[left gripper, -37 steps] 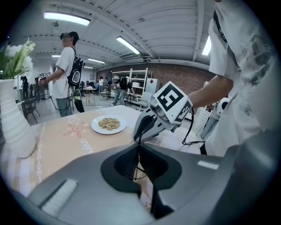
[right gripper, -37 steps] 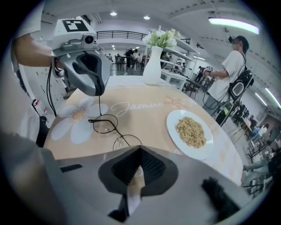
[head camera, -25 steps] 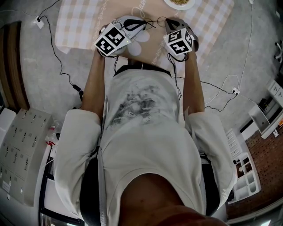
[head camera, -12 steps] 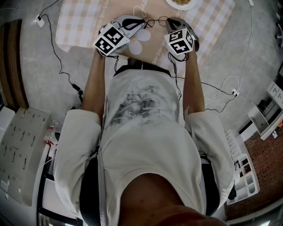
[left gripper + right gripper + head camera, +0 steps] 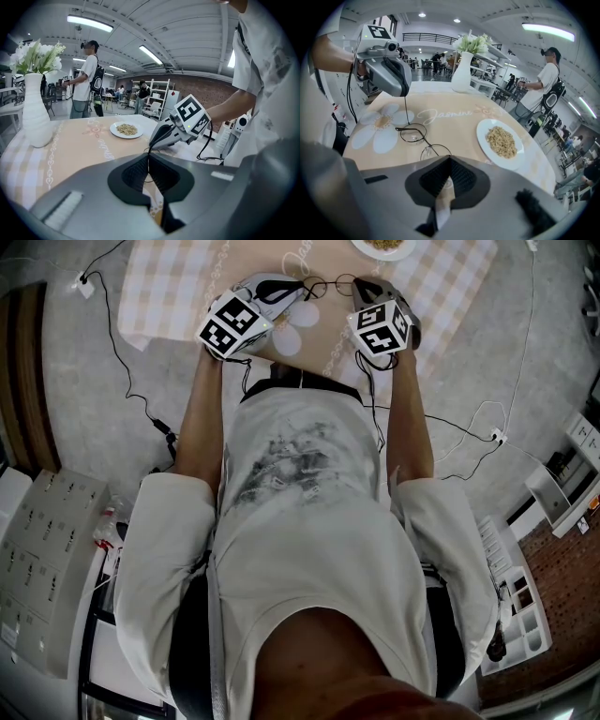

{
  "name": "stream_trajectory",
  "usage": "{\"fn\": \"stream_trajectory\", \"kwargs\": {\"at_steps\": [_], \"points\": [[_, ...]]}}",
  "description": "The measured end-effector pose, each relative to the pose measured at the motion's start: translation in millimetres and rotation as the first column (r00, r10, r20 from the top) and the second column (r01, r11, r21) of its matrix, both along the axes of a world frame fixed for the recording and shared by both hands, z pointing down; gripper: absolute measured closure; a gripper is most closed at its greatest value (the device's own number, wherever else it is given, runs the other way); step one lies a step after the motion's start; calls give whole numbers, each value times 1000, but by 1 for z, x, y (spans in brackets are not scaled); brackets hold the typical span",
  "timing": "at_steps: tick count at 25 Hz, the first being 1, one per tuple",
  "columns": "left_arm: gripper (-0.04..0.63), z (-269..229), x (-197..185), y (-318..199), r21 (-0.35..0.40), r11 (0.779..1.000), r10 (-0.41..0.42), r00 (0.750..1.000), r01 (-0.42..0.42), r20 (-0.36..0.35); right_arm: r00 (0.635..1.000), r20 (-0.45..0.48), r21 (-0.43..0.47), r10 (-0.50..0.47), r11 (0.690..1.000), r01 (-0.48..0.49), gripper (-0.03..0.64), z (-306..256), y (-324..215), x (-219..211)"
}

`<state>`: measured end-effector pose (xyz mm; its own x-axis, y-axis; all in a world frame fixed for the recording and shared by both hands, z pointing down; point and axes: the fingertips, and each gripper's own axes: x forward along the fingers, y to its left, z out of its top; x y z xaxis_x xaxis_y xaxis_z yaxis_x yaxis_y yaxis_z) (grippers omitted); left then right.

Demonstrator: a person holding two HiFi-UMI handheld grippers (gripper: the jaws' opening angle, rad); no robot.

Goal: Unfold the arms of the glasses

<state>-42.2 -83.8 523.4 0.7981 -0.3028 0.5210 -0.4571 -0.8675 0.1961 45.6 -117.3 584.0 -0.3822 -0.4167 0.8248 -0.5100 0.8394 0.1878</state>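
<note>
Thin round-lens black glasses (image 5: 412, 133) lie on the beige tablecloth, seen small between the two grippers (image 5: 323, 284) in the head view. My left gripper (image 5: 149, 161) is shut on one thin glasses arm (image 5: 406, 110), which rises almost straight up from the frame to its tips (image 5: 404, 93). My right gripper (image 5: 449, 161) is shut at the near lens rim (image 5: 436, 151), whose edge runs under the jaw tips. The left gripper view shows the right gripper's nose (image 5: 152, 143) just beyond the left jaws.
A white plate of grain (image 5: 501, 143) sits to the right of the glasses, and a white vase with flowers (image 5: 461, 70) stands farther back. Cables (image 5: 131, 381) trail over the floor beside the table. People stand in the hall behind.
The left gripper has rolled slightly and edged a little to the left, still shut on the glasses arm. The right gripper has stayed in place.
</note>
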Motion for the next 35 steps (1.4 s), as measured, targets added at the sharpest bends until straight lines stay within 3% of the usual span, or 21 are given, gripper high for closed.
{"fn": "stream_trajectory", "kwargs": {"at_steps": [10,23,26,35], "points": [[583,1,3,0,-15,1000,1,1000,-1,-16,1000,-22,59,6,998,-5,598,-4,-2,-5],[584,1,6,4,-20,1000,10,1000,-11,-20,991,35,109,-128,986,123,597,-23,20,-44],[584,0,6,5,-19,1000,16,1000,-17,-14,987,38,101,-158,983,154,534,-23,29,-51],[583,-2,7,5,-14,1000,26,1000,-26,-14,975,32,96,-221,971,217,517,-22,48,-63]]}}
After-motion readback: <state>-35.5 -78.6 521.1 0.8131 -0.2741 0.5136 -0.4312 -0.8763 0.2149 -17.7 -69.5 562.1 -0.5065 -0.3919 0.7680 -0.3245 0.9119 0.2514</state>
